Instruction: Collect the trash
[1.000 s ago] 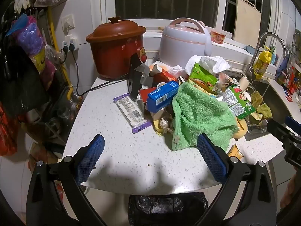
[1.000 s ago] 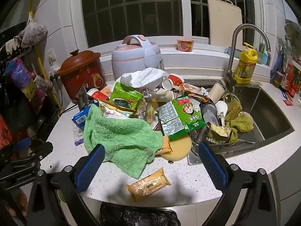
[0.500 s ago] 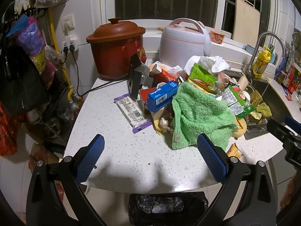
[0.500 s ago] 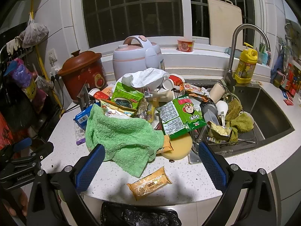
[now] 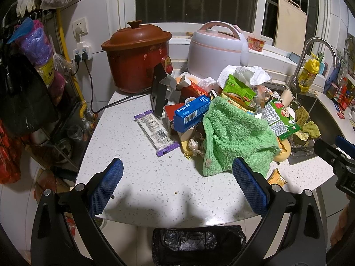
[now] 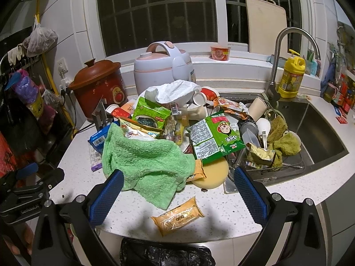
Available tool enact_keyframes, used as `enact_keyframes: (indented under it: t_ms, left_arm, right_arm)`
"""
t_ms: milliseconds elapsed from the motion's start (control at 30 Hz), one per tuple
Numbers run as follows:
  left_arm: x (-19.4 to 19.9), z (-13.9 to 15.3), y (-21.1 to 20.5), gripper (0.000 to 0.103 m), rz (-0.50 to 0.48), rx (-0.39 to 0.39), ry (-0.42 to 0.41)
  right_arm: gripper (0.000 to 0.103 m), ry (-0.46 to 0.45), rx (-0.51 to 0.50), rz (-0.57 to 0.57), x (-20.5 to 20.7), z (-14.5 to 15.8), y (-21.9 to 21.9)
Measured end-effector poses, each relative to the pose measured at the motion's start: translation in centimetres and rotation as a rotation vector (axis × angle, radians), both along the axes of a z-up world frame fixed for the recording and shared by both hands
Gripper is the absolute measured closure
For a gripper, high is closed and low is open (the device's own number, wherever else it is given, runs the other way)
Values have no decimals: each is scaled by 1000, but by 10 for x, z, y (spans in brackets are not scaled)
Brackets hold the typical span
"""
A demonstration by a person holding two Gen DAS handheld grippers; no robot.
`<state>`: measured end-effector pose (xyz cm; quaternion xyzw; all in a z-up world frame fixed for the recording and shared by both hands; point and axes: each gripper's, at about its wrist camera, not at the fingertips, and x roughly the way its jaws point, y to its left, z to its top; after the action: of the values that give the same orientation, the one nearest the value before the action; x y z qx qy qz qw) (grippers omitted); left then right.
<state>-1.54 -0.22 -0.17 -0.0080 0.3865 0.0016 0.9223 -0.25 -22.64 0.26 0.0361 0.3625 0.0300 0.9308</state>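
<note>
A heap of trash lies on the white counter (image 5: 133, 177): a purple-ended wrapper (image 5: 155, 132), a blue box (image 5: 192, 113), green snack bags (image 6: 213, 137), and an orange snack packet (image 6: 177, 216) near the front edge. A green towel (image 6: 148, 161) drapes over the heap. A black trash bag (image 5: 197, 241) sits below the counter edge and shows in the right wrist view too (image 6: 166, 255). My left gripper (image 5: 177, 184) is open and empty above the bare counter. My right gripper (image 6: 177, 196) is open and empty above the orange packet.
A red crock pot (image 5: 135, 55) and a pink rice cooker (image 5: 217, 48) stand at the back. The sink (image 6: 310, 128) on the right holds cups and rags, with a faucet (image 6: 286, 51) and yellow bottle (image 6: 291, 75) behind. Hanging bags (image 5: 37, 51) crowd the left wall.
Both grippers have shifted slightly toward the heap; the view has crept a little closer. Both stay open and empty. Nothing on the counter has moved.
</note>
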Motion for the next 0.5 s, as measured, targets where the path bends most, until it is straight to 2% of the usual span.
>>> enact_keyframes:
  t_ms: [500]
  left_arm:
    - [6, 0, 1, 7, 0, -2, 0]
  right_arm:
    - [5, 5, -1, -3, 1, -1, 0]
